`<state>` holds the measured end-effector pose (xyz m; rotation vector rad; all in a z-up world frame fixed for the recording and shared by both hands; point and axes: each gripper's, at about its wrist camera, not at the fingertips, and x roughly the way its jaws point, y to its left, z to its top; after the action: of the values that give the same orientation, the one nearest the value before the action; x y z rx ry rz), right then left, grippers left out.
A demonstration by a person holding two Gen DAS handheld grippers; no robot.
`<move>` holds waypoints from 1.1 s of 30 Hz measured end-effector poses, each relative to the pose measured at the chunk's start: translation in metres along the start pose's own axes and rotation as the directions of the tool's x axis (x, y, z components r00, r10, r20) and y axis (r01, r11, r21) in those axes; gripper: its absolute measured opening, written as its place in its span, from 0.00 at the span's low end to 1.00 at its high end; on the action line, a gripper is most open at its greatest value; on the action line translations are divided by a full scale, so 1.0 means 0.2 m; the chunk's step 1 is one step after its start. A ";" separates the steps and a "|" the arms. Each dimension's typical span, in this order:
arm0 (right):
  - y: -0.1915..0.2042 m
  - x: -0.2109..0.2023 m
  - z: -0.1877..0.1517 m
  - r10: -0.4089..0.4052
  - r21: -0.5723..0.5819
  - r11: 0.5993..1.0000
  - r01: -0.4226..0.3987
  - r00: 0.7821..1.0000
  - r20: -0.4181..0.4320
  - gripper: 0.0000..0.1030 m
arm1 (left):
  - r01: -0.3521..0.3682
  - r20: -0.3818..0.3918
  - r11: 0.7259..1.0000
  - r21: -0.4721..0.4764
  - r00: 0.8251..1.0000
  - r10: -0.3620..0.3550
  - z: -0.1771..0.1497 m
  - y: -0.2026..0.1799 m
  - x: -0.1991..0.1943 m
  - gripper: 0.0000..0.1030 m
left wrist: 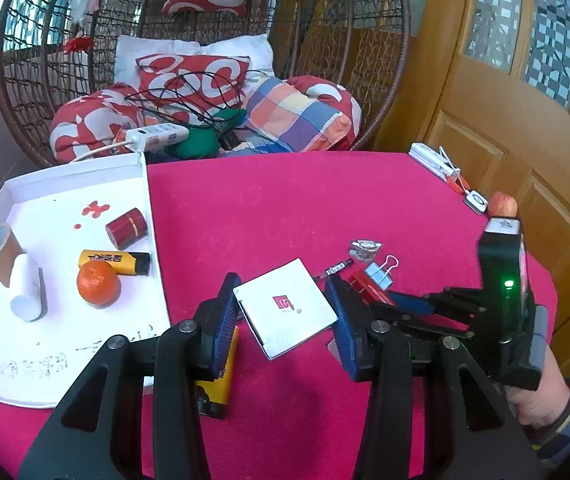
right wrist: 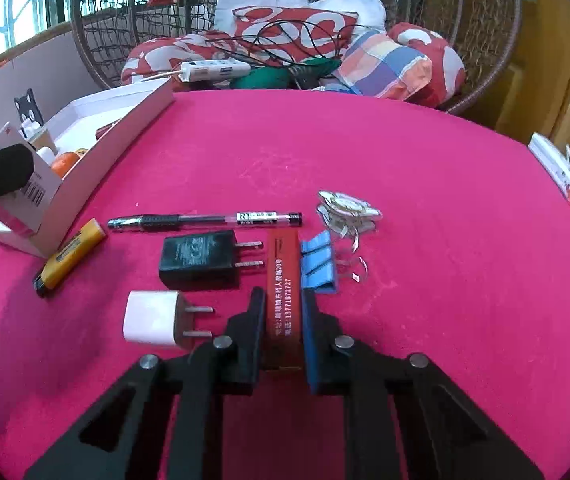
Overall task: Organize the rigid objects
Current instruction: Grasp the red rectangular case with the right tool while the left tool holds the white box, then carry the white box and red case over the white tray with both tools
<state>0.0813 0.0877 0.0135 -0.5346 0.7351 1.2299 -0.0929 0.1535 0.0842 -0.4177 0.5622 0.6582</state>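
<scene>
In the left wrist view, the left gripper (left wrist: 283, 312) holds a small white box (left wrist: 285, 307) with a red logo between its blue pads, tilted, at the lower centre of the frame. The white tray (left wrist: 141, 184) at the left holds a tangerine (left wrist: 98, 282), a red cylinder (left wrist: 126, 228) and a yellow lighter (left wrist: 115, 262). In the right wrist view, the right gripper (right wrist: 283, 334) is closed on a red lighter (right wrist: 283, 300) (printed with white text) at the lower centre, lying just beside a blue binder clip (right wrist: 319, 266). A black pen (right wrist: 205, 219) lies above it.
</scene>
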 end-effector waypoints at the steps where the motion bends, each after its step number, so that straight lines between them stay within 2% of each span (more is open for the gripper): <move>1: -0.02 -0.02 -0.02 0.018 0.023 1.000 -0.018 1.000 0.005 0.15 | -0.007 0.007 1.000 -0.001 1.000 0.007 0.00 0.00 -0.01 0.42; 4: -0.07 -0.09 -0.06 0.071 0.089 0.993 -0.074 0.997 0.040 0.15 | -0.025 0.024 1.000 0.004 0.999 0.024 0.01 0.00 -0.04 0.42; 9: -0.07 -0.28 -0.04 0.101 0.101 0.988 -0.118 0.981 0.163 0.15 | -0.055 0.061 0.998 0.019 0.997 0.054 0.03 -0.02 -0.10 0.42; 13: 0.01 -0.45 0.04 0.128 0.073 0.985 -0.155 0.949 0.290 0.15 | -0.139 0.107 0.989 0.044 0.985 0.133 0.05 -0.03 -0.17 0.42; 17: 0.09 -0.58 0.13 0.167 0.016 0.982 -0.186 0.914 0.370 0.15 | -0.174 0.135 0.984 0.031 0.976 0.168 0.07 0.00 -0.24 0.42; 22: 0.19 -0.62 0.24 0.186 -0.043 0.982 -0.184 0.898 0.399 0.15 | -0.199 0.159 0.980 0.006 0.968 0.196 0.08 0.06 -0.31 0.42; 33: 0.31 -0.61 0.33 0.223 -0.061 0.974 -0.217 0.894 0.389 0.15 | -0.233 0.199 0.972 -0.040 0.951 0.236 0.07 0.20 -0.43 0.42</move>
<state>0.0155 0.0734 0.1511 -0.2046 0.4487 1.5006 -0.1702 0.1504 0.1398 -0.2961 0.4155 0.9235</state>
